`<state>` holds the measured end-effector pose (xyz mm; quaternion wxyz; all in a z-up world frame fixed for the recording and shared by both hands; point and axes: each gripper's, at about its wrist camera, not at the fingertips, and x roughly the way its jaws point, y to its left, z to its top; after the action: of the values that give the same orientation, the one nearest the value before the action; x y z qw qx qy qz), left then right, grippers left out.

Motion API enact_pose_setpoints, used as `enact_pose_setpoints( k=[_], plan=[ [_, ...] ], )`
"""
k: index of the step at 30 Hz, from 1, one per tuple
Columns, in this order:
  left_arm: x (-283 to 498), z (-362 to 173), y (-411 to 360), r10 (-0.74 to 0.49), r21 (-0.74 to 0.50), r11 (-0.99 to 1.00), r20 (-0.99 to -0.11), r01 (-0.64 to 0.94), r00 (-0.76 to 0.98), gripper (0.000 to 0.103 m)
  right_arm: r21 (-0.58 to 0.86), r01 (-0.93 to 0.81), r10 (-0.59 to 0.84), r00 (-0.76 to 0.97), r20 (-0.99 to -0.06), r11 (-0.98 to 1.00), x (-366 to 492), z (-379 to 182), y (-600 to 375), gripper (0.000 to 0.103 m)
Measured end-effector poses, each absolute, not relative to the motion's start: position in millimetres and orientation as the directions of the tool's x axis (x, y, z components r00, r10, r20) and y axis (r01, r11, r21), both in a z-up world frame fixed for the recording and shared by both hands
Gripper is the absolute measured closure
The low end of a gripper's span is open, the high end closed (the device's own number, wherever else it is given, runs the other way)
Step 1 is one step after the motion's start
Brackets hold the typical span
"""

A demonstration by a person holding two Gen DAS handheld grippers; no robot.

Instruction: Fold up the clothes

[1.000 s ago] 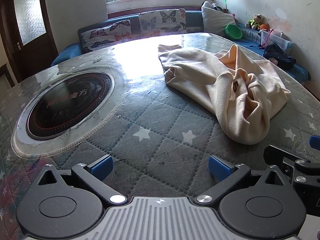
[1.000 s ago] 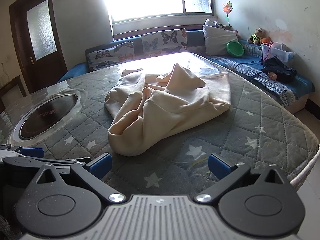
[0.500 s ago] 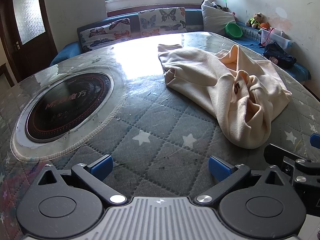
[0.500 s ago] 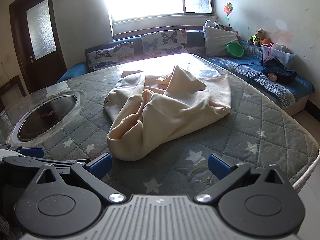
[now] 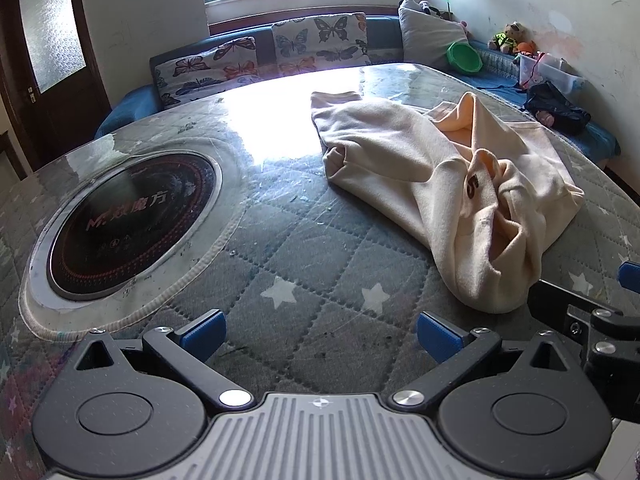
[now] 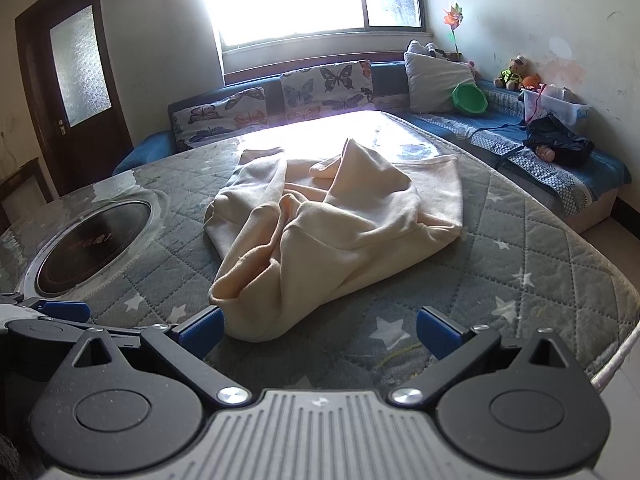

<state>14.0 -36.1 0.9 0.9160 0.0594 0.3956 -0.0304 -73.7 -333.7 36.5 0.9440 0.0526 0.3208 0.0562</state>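
The cream garment [image 6: 320, 232] lies crumpled on the quilted table [image 6: 520, 264], nothing folded yet; we hold the left tool [image 5: 318, 334] and right tool [image 6: 318, 330] spread and empty just short of it, and next we must pinch its near hem

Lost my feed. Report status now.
Left gripper open, empty. Right gripper open, empty. Cream garment crumpled on quilted table, untouched. Nothing in the way.

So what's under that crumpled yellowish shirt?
The cream shirt lies on the grey quilted star cover, which shows all around it. Whatever sits directly beneath its folds is hidden.
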Motion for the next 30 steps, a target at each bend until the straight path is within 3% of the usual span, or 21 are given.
enact_pose_setpoints(
  k=[30],
  plan=[
    [42.9, 10.3, -33.7, -0.013, 0.088, 0.989, -0.738, 0.116, 0.674, 0.000, 0.132, -0.101, 0.160, 0.795, -0.586, 0.986, -42.7, 50.9, -336.7, 0.000]
  ],
)
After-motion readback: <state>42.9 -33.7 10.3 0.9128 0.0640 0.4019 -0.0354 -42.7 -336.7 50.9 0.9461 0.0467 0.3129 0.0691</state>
